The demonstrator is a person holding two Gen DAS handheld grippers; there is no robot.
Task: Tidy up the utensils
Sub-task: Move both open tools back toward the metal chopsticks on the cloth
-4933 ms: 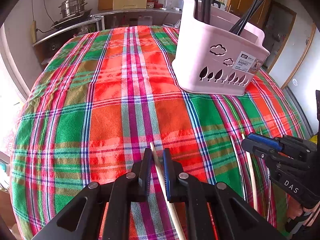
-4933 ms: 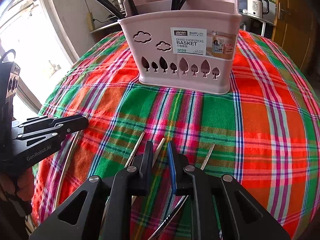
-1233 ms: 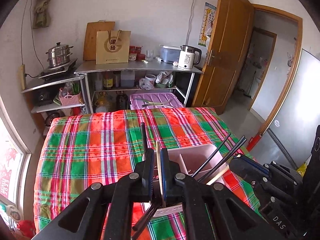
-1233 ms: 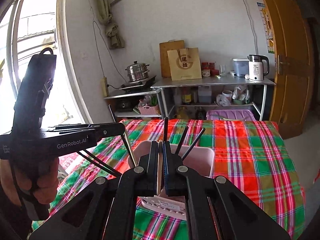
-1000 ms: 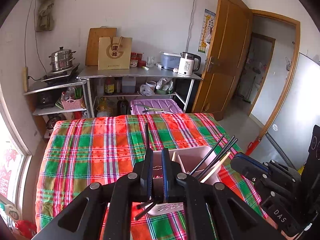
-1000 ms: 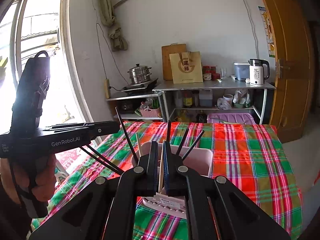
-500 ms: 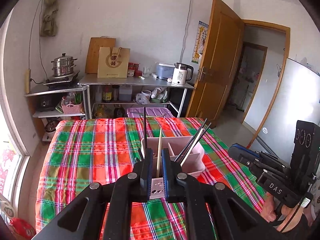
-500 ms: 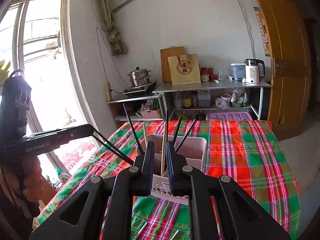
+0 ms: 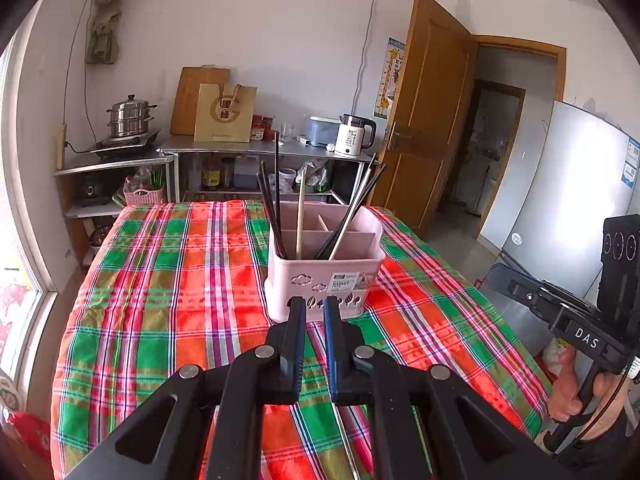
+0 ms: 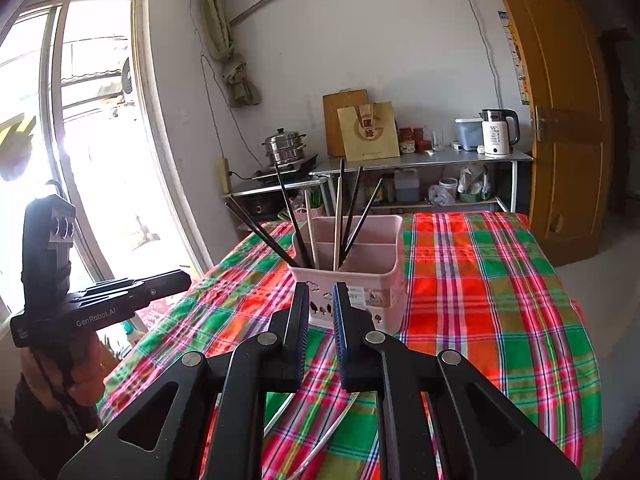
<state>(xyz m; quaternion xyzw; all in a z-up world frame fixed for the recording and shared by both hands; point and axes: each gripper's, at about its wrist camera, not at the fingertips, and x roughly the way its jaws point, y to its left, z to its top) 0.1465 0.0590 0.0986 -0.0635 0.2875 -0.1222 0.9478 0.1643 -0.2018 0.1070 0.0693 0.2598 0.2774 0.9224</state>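
1. Pink plastic basket (image 9: 324,276) stands on the plaid tablecloth (image 9: 160,300), now holding two pale chopsticks (image 9: 300,216) among the black ones; a second ago each gripper still carried one of them over it.
2. Left gripper (image 9: 314,320) is pulled back from the basket, jaws nearly together with only a narrow gap, nothing between them.
3. Right gripper (image 10: 320,304) is likewise drawn back, jaws parted slightly, empty.
4. Metal chopsticks (image 10: 336,424) remain loose on the cloth below the right gripper, so sorting looks unfinished; these are probably next.
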